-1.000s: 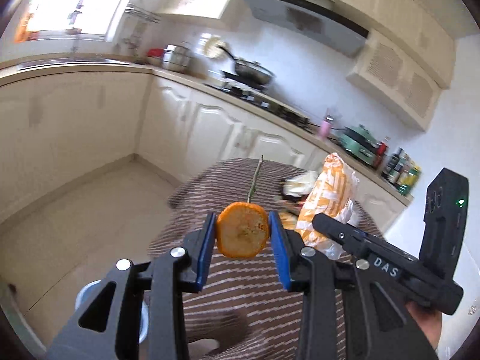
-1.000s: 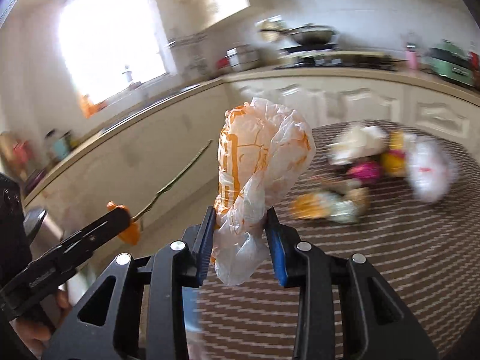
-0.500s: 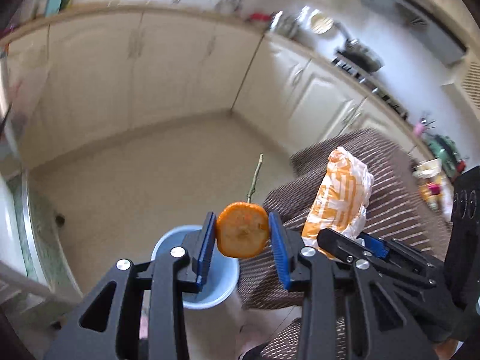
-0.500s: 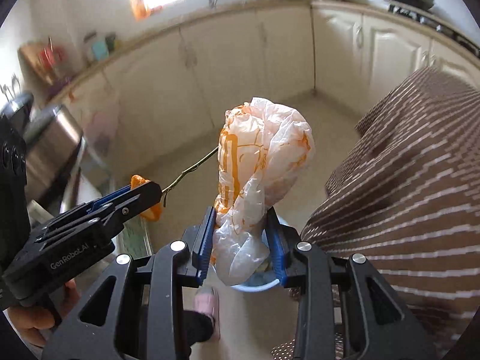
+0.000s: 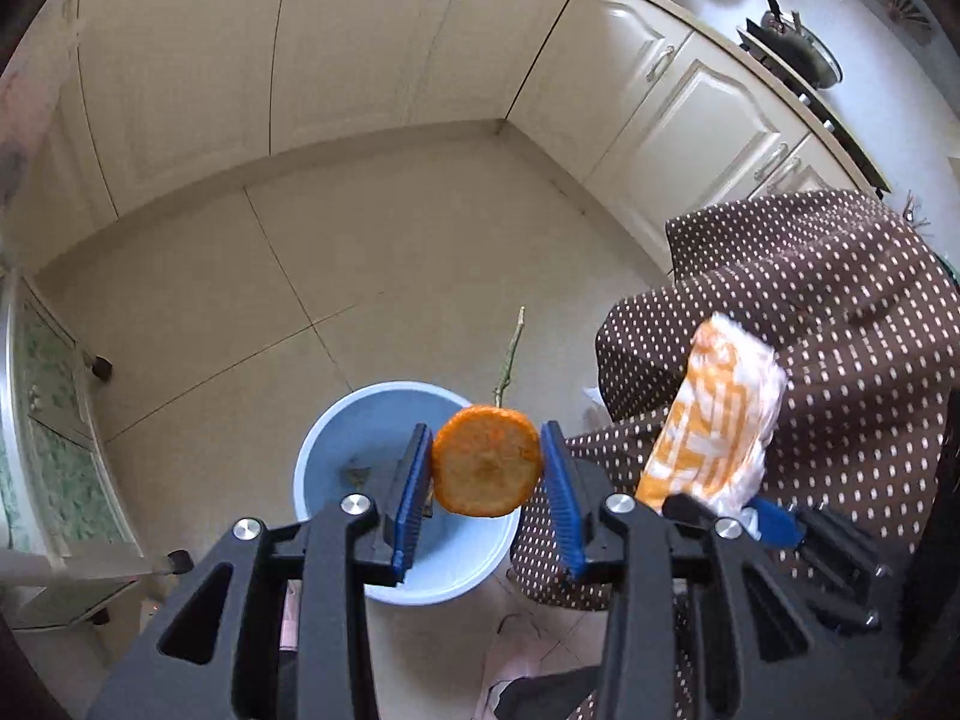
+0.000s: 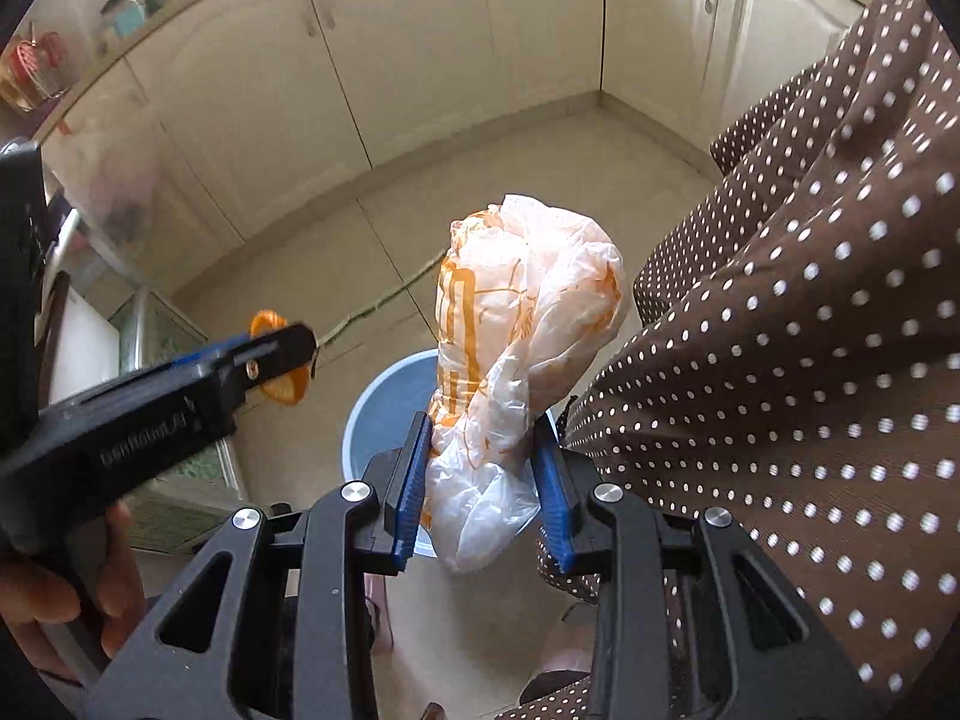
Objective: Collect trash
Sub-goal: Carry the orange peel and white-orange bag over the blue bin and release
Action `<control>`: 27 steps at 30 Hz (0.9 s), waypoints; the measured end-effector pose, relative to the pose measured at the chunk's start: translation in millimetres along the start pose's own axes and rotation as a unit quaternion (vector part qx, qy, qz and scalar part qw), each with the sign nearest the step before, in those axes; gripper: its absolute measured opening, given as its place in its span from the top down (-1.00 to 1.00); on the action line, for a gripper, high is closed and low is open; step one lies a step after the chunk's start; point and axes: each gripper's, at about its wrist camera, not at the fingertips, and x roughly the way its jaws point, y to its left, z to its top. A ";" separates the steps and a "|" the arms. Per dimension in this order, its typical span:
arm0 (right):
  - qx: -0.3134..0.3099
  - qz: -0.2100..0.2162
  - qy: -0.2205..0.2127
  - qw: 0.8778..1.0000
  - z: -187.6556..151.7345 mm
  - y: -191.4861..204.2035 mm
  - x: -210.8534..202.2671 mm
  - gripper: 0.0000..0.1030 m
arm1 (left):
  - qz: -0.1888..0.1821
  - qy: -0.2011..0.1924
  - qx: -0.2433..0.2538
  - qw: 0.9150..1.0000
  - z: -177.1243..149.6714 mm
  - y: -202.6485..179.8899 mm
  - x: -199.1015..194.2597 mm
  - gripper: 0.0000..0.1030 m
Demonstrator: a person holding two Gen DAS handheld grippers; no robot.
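Left gripper (image 5: 486, 468): I gripped orange slice (image 5: 486, 461), jaws just easing | right gripper (image 6: 483, 480): clamped plastic bag (image 6: 516, 360) | bucket (image 5: 336, 438) below both

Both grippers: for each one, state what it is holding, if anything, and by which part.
The left gripper holds an orange peel by its opposite edges. The right gripper clamps a crumpled orange-and-white plastic bag at its lower end.

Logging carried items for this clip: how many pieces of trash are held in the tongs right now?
2. An orange peel with a twig sits between the left tongs; a crumpled plastic bag sits in the right tongs. Both are above the blue bin.
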 end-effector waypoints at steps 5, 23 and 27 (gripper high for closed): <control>0.005 0.001 0.009 1.000 1.9 3.0 13.5 0.39 | -0.002 0.000 0.008 1.000 -5.3 -1.9 1.7 0.00; -0.004 0.022 0.004 1.000 20.0 24.8 21.9 0.37 | 0.010 -0.014 -0.018 1.000 -5.7 15.5 -28.6 -0.04; -0.005 0.027 -0.014 1.000 29.5 29.1 15.4 0.27 | 0.006 -0.023 -0.019 1.000 -2.0 13.3 -38.8 -0.04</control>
